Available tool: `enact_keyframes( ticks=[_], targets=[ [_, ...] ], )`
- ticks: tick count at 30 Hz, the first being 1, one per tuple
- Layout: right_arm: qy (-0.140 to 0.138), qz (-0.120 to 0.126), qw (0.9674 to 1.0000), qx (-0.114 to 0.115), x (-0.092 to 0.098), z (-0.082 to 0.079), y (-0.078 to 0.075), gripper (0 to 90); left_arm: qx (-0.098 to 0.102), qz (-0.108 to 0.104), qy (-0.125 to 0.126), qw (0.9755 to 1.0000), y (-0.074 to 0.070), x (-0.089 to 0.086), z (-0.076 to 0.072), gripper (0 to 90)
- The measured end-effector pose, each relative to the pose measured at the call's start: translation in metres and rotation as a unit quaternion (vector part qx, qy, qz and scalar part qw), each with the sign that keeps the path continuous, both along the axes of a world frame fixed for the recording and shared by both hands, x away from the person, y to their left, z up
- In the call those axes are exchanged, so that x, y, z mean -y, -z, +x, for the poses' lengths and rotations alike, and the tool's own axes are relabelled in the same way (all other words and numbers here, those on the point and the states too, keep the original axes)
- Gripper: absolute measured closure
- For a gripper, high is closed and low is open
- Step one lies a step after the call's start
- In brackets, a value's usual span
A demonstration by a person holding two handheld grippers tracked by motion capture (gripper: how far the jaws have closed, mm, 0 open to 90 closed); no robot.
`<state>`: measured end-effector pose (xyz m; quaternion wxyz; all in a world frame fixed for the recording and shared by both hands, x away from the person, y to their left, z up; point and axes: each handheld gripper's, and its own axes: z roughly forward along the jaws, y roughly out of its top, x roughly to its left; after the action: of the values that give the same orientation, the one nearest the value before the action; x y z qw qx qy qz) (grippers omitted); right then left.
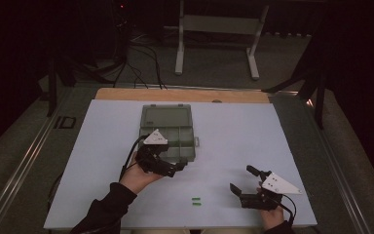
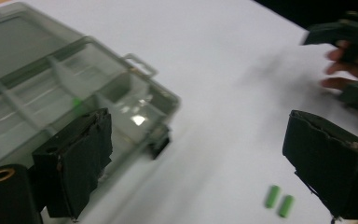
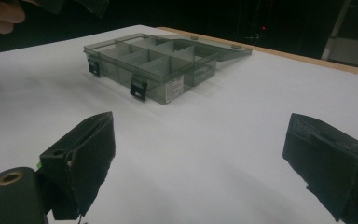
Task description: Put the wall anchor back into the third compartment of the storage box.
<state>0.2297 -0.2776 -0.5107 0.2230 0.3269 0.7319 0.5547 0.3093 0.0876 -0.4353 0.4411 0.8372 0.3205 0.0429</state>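
A clear grey compartment box [image 1: 168, 132] lies open in the middle of the white mat, its lid [image 1: 165, 116] folded flat behind it. My left gripper [image 1: 175, 165] hovers at the box's front edge, open and empty. In the left gripper view its jaws [image 2: 200, 140] straddle the front right corner of the box [image 2: 51, 93], and a small blurred green spot [image 2: 77, 102] shows inside one compartment. Two small green cylinders [image 1: 196, 200] lie side by side near the mat's front edge, the same cylinders [image 2: 279, 201] sitting close to the left gripper's right jaw. My right gripper [image 1: 242, 179] rests open at the front right, empty.
The white mat [image 1: 253, 131] covers a wooden table whose back edge [image 1: 185, 93] shows. A metal stand [image 1: 216, 29] and cables are on the floor beyond. In the right gripper view the box [image 3: 154, 60] lies ahead across bare mat.
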Motion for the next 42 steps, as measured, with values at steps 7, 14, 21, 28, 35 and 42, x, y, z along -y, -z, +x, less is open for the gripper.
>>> enact_keyframes(
  ticks=[7, 14, 21, 28, 35, 42],
  targets=[
    [-0.003, -0.001, 1.0, 0.0, 0.0, -0.001, 0.0, 9.5, 0.02, -0.008, 0.028, 0.9994, 0.003, 0.007, -0.02, 7.6],
    [-0.005, -0.002, 1.0, 0.001, -0.001, -0.001, -0.001, 9.5, 0.028, -0.016, 0.058, 0.9978, 0.012, 0.015, -0.034, 7.6],
    [-0.006, -0.002, 1.0, 0.001, -0.001, -0.001, -0.001, 9.5, 0.021, -0.009, 0.081, 0.9964, 0.027, 0.021, -0.041, 7.6],
    [-0.008, -0.002, 1.0, 0.001, -0.001, -0.001, 0.0, 9.5, 0.02, -0.007, 0.115, 0.9931, 0.04, 0.029, -0.047, 12.9],
    [-0.009, -0.001, 1.0, 0.001, -0.001, -0.001, -0.001, 9.5, 0.013, 0.013, 0.136, 0.9905, 0.056, 0.043, -0.049, 15.9],
    [-0.01, -0.001, 0.9999, -0.001, -0.002, -0.001, 0.0, 9.5, 0.014, 0.027, 0.168, 0.9853, 0.066, 0.05, -0.05, 46.0]
  ],
)
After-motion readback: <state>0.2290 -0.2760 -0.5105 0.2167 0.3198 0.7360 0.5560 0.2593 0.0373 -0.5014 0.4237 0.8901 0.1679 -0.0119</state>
